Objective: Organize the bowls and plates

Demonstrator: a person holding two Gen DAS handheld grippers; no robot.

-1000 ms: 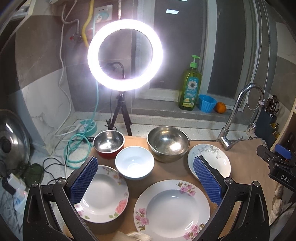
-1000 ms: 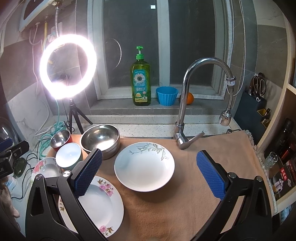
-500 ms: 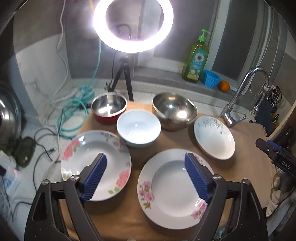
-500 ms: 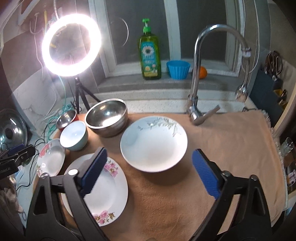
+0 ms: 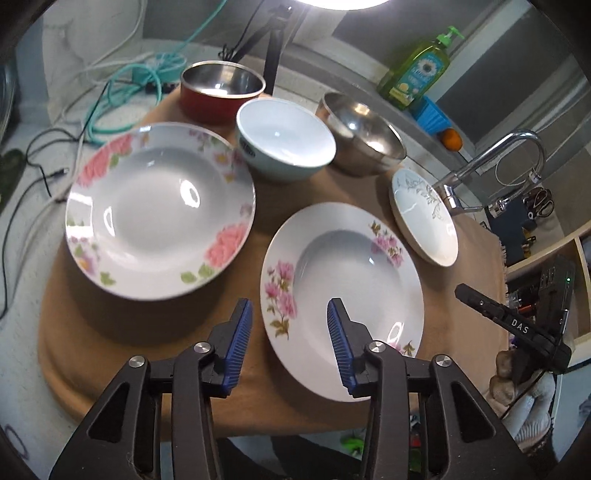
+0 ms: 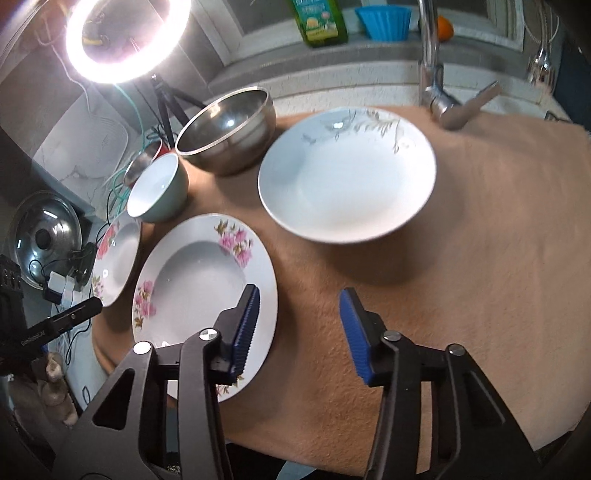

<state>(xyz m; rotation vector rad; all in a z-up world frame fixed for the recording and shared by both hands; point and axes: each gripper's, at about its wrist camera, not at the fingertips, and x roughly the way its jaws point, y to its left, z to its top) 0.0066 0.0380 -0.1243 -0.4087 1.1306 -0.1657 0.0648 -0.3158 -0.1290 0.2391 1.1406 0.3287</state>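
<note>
On a tan cloth (image 5: 129, 332) lie a pink-flowered plate (image 5: 341, 280), a larger rose plate (image 5: 159, 210), a leaf-patterned white plate (image 5: 424, 218), a white bowl (image 5: 284, 140), a red steel-lined bowl (image 5: 221, 92) and a steel bowl (image 5: 364, 140). My left gripper (image 5: 290, 314) hovers over the pink-flowered plate's near left rim. Its jaws are closing with the rim between them, and the pads do not press on it. My right gripper (image 6: 300, 299) is closing too. Its left finger is over the right rim of that same plate (image 6: 203, 280) and its right finger is over bare cloth (image 6: 480, 221).
A faucet (image 6: 432, 74) stands at the cloth's far edge. A ring light (image 6: 122, 40) on a tripod, with loose cables, is at the back left. A soap bottle (image 5: 417, 74), a blue cup (image 6: 384, 20) and an orange sit on the sill. A pot lid (image 6: 44, 240) lies far left.
Both grippers have sunk and tipped down toward the dishes, which now fill the views. Both pairs of jaws have narrowed from wide open.
</note>
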